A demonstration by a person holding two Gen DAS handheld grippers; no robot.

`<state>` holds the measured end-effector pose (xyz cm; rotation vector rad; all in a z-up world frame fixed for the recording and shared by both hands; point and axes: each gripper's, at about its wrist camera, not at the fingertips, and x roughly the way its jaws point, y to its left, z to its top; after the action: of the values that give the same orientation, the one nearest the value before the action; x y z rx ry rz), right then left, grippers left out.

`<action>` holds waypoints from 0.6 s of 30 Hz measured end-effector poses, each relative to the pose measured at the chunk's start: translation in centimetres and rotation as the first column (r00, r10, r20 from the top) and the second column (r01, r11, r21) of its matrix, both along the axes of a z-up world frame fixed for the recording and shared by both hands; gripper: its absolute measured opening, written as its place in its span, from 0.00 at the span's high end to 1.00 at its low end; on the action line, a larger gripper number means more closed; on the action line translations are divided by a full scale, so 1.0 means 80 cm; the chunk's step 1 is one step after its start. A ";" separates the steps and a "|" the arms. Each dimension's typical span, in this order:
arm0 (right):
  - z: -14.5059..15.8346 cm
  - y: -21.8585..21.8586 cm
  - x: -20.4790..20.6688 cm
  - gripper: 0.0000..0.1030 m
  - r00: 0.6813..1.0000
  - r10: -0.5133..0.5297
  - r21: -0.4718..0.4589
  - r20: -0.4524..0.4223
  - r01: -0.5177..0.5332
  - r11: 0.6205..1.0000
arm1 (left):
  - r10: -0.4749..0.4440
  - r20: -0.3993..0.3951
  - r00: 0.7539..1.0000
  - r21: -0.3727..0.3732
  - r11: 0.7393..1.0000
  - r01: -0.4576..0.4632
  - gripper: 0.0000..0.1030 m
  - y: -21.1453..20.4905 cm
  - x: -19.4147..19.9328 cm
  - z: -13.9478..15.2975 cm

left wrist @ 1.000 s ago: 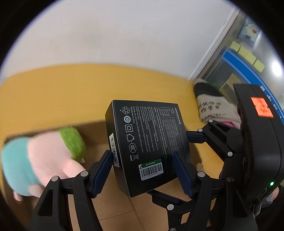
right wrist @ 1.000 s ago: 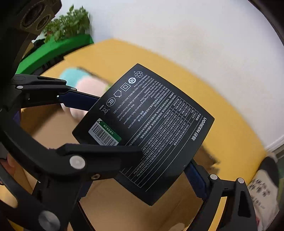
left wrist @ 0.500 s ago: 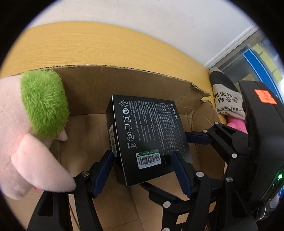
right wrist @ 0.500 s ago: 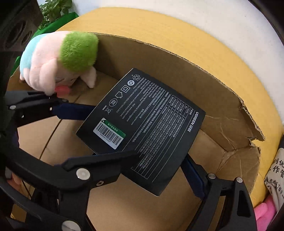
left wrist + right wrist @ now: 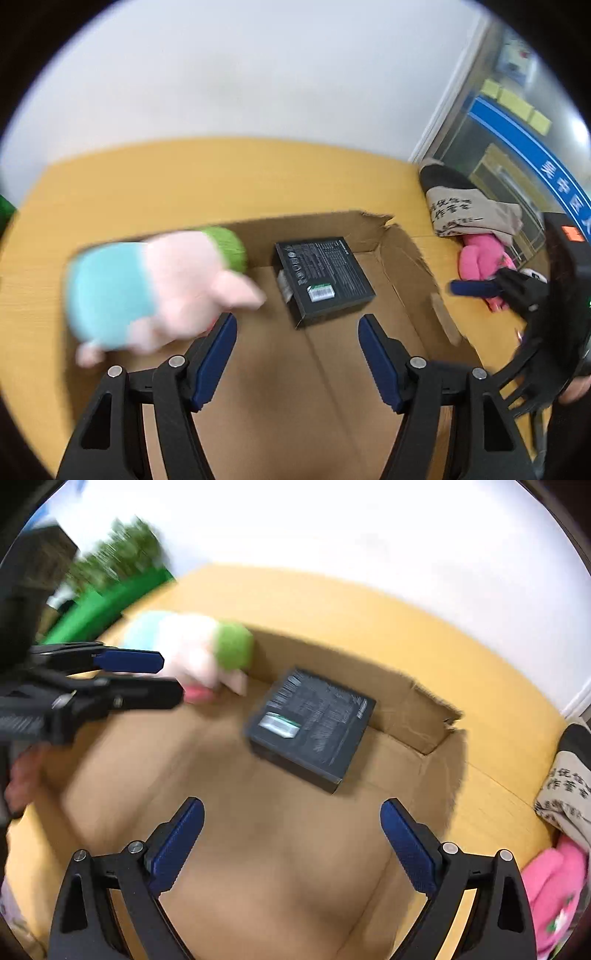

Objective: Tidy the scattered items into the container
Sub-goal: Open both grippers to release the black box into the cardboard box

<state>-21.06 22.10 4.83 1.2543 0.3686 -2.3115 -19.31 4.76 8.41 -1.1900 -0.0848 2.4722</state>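
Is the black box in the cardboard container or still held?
In. The black box lies flat on the cardboard container floor, clear of both open grippers, beside the plush toy.

1. Left gripper (image 5: 297, 330): black skeletal linkage arms with triangular cut-outs, silver pivot screws, and ribbed dark-blue pads (image 5: 216, 356) on the fingers.
2. Right gripper (image 5: 291, 819): the same build, black arms, silver screws, blue ribbed pads (image 5: 404, 843).
3. The right gripper's body, seen from the left wrist, is a black housing bearing an orange sticker (image 5: 572, 233).
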 end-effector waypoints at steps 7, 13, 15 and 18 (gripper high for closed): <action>0.059 0.008 0.174 0.00 0.991 0.023 -0.095 -0.135 -0.036 0.995 | 0.031 -0.145 0.989 -0.070 0.997 -0.041 0.24 -0.063 0.126 0.049; -0.034 0.033 0.200 0.00 0.995 -0.096 -0.178 0.035 0.101 0.979 | 0.085 -0.071 0.994 -0.084 0.992 -0.091 0.24 -0.089 0.165 0.005; -0.066 0.037 0.202 0.01 0.989 -0.134 -0.201 0.069 0.145 0.969 | 0.072 -0.066 0.995 -0.104 0.992 -0.078 0.24 -0.093 0.179 -0.009; -0.096 0.038 0.205 0.01 0.978 -0.190 -0.207 0.084 0.204 0.957 | 0.049 -0.030 0.998 -0.157 0.986 -0.053 0.24 -0.090 0.183 -0.050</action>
<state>-4.69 25.17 -2.88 1.3014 -0.0317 -2.3924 -4.69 -2.42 4.44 -1.2328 0.0908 2.5790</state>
